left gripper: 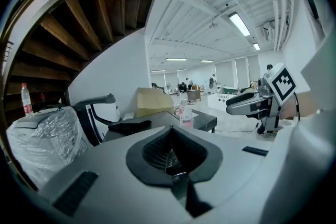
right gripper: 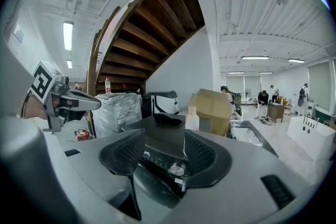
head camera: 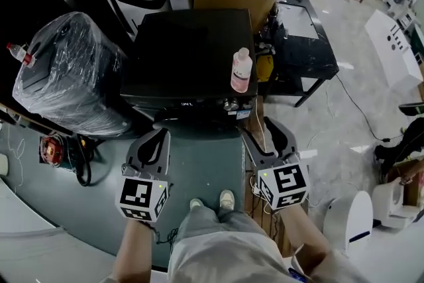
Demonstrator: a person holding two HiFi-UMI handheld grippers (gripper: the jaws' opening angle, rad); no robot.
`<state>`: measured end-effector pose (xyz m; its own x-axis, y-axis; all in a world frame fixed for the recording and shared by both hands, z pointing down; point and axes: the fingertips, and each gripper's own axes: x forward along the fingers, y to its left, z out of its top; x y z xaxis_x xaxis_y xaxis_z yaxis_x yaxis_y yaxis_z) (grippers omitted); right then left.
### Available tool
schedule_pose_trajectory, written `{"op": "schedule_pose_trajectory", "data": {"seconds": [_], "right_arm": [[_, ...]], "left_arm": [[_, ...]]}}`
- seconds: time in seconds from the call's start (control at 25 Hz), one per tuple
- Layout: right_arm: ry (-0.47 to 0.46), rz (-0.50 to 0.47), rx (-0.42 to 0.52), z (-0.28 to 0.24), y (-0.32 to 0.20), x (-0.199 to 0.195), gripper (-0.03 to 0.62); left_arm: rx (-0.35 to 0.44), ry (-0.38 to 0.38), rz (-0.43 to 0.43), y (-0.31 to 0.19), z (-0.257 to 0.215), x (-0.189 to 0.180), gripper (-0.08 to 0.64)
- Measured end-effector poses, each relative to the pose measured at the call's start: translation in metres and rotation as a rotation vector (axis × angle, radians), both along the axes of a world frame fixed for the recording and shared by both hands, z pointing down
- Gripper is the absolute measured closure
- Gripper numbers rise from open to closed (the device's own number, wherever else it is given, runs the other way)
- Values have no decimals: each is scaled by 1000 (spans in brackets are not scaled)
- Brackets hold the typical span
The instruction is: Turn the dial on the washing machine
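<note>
left gripper (head camera: 159, 136) hangs clenched and empty near the washing machine (head camera: 189, 53). the silver dial (right gripper: 177, 169) sits at its front panel's right end. right gripper (head camera: 260, 128), jaws released, should centre on it before squeezing and twisting.

I'm seeing the washing machine (head camera: 189, 53) showing a smooth dark top, its dial (right gripper: 177, 169) gleaming like polished metal, a bundle (head camera: 66, 73) glinting in crinkled plastic film.
</note>
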<state>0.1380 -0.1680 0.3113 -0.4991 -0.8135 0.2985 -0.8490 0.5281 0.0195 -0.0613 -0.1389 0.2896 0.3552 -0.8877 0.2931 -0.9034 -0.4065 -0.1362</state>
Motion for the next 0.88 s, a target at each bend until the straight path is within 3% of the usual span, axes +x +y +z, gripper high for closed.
{"op": "schedule_pose_trajectory", "data": {"seconds": [0.88], "right_arm": [[170, 95, 0, 135, -81, -33, 324]], "left_arm": [[-3, 5, 112, -65, 117, -29, 540]]}}
